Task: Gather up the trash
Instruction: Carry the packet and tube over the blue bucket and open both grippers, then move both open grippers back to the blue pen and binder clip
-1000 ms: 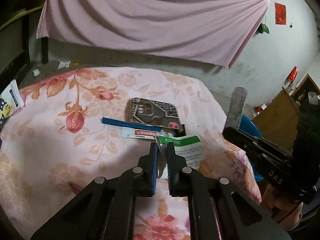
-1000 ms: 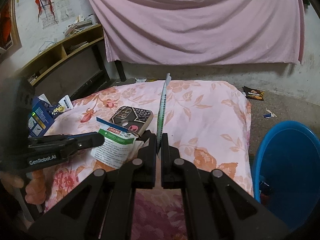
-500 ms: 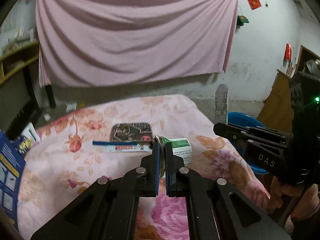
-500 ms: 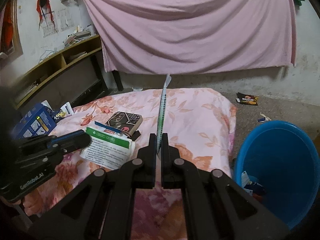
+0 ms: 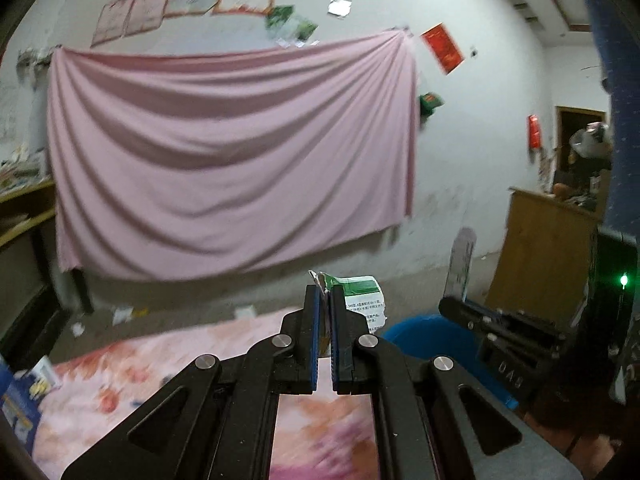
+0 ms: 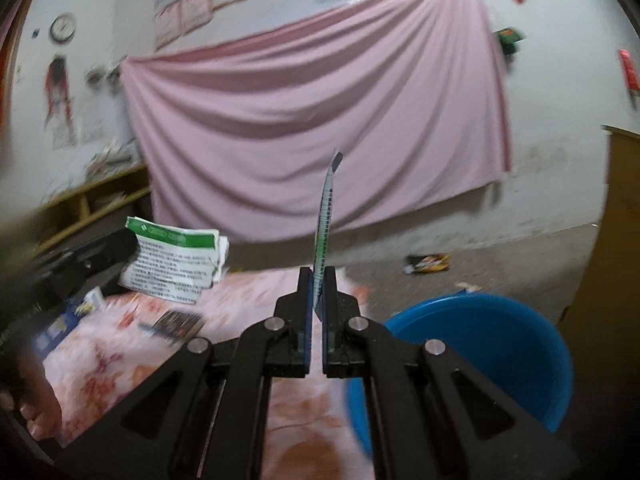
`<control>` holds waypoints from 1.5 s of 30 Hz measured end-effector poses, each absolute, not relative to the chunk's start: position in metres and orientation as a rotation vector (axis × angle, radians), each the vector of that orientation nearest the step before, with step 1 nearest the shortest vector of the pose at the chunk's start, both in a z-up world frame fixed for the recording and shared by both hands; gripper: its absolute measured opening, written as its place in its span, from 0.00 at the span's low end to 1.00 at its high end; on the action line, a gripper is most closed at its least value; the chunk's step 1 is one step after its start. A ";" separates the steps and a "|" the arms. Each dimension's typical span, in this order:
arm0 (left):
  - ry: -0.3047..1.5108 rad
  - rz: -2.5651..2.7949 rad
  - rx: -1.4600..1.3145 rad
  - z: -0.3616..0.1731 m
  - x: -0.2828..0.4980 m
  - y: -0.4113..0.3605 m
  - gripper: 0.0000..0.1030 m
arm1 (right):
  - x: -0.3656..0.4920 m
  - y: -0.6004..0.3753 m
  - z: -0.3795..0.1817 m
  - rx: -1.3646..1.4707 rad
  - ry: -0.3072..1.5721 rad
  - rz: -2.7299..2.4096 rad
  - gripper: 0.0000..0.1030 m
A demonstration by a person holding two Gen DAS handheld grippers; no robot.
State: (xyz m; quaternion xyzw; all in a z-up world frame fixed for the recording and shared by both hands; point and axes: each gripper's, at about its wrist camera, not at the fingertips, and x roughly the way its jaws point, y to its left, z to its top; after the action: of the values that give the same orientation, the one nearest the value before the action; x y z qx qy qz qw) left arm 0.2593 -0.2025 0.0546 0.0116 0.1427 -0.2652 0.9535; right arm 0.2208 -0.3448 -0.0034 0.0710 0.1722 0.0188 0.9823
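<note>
My left gripper (image 5: 325, 300) is shut on a green and white paper packet (image 5: 362, 300) and holds it in the air above the bed; the packet also shows in the right wrist view (image 6: 172, 260). My right gripper (image 6: 318, 280) is shut on a thin flat paper strip (image 6: 326, 216) that stands upright, edge on. In the left wrist view the strip (image 5: 462, 268) rises from the right gripper. A blue bin (image 6: 480, 352) stands on the floor at the right of the bed, also in the left wrist view (image 5: 424, 332).
The bed has a pink floral sheet (image 6: 120, 368) with a phone case (image 6: 176, 322) and a blue box (image 5: 16, 404) on it. A snack wrapper (image 6: 428, 263) lies on the floor. A wooden cabinet (image 5: 540, 268) stands at the right.
Both grippers have lifted and tilted up with their paper items. The view has swung from the bed toward the wall and the blue bin. The green packet has left the bed.
</note>
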 end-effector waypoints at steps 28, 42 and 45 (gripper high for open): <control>0.612 -0.725 -0.005 0.031 0.296 -0.324 0.10 | 0.218 -0.436 -0.032 0.259 0.540 -0.170 0.33; 0.493 -0.601 -0.037 0.056 0.282 -0.261 0.42 | 0.214 -0.415 -0.007 0.238 0.396 -0.121 0.58; 0.444 -0.540 -0.055 0.065 0.276 -0.234 0.47 | 0.212 -0.397 0.003 0.199 0.337 -0.091 0.70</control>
State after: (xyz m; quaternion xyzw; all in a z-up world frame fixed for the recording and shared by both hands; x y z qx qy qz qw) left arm 0.2759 -0.2342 0.0647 -0.0271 0.2175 -0.2646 0.9391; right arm 0.2122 -0.3967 0.0027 0.0990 0.1672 -0.0453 0.9799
